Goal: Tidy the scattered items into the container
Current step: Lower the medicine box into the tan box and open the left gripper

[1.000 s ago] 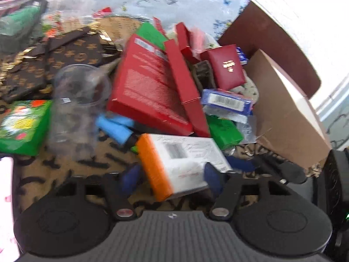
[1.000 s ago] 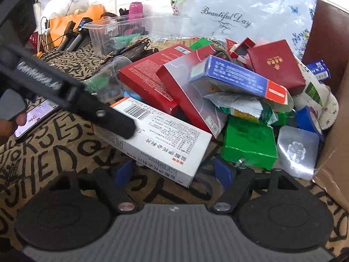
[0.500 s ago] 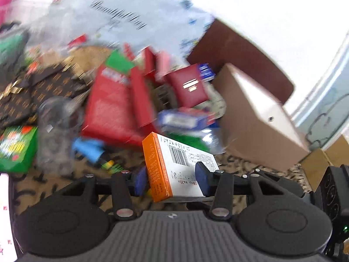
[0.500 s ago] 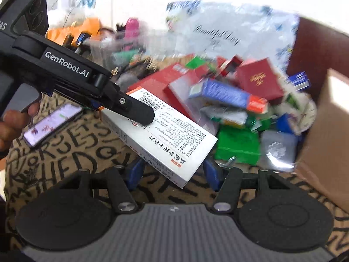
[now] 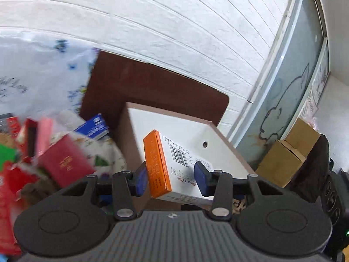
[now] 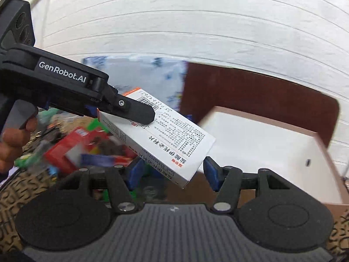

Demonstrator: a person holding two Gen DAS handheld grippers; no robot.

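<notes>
**Left gripper holds medicine box up by the container**

Left gripper (image 5: 172,178) has its fingers (image 5: 201,179) clamped on a white medicine box (image 5: 174,163) with an orange end face, barcode side facing the left wrist camera. The box is lifted off the table, tilted, in front of the open cardboard container (image 5: 174,122) (white inside, brown outside, small hole in one wall). In the right wrist view the same medicine box (image 6: 165,139) juts out from the left gripper (image 6: 139,113), whose black body reads "GenRobot.AI"; a hand (image 6: 13,144) grips its handle at the left edge.

Right gripper (image 6: 172,172) holds nothing, its blue-padded fingers (image 6: 210,172) spread wide apart, with the free end of the box between them in the frame (touching or not, can't tell).

The container (image 6: 272,148) sits right of the box, beside a brown board (image 6: 250,96) leaning on the white wall. The blurred pile of scattered items (image 5: 43,152), red, green and blue boxes, lies lower left on the patterned table cover (image 6: 13,196).
</notes>
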